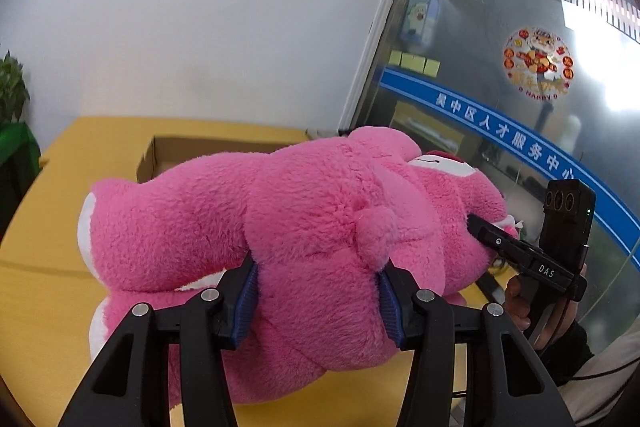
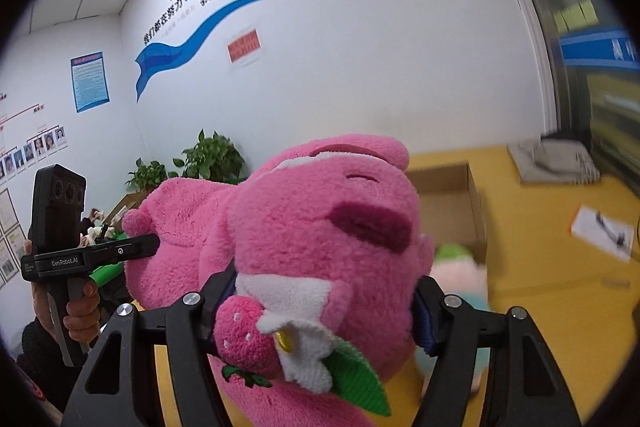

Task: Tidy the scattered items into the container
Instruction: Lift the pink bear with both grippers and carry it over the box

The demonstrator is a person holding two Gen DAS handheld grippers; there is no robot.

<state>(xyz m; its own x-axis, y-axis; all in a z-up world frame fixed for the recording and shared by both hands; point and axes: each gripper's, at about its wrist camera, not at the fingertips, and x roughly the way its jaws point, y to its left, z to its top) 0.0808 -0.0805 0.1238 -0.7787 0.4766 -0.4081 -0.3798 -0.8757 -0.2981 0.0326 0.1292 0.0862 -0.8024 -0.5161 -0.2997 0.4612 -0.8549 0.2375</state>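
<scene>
A yellow table [image 1: 36, 267] fills the lower part of both views, backed by a white wall with a blue ribbon stripe [image 2: 224, 15]. On the far side of the table sits an open cardboard box [image 1: 160, 155], its brown wall showing behind the toy. A large pink plush bear [image 1: 304, 211] hangs above the table, just in front of the box, lying sideways and carried by both tools. The left gripper [image 1: 318, 301] is clamped on the bear's lower body, blue pads sunk into the fur. The right gripper [image 2: 324, 307] squeezes the bear's head end, where a plush strawberry with a white flower [image 2: 276, 339] dangles. A smaller pastel plush toy [image 2: 460, 267] lies on the table near the box, blurred.
</scene>
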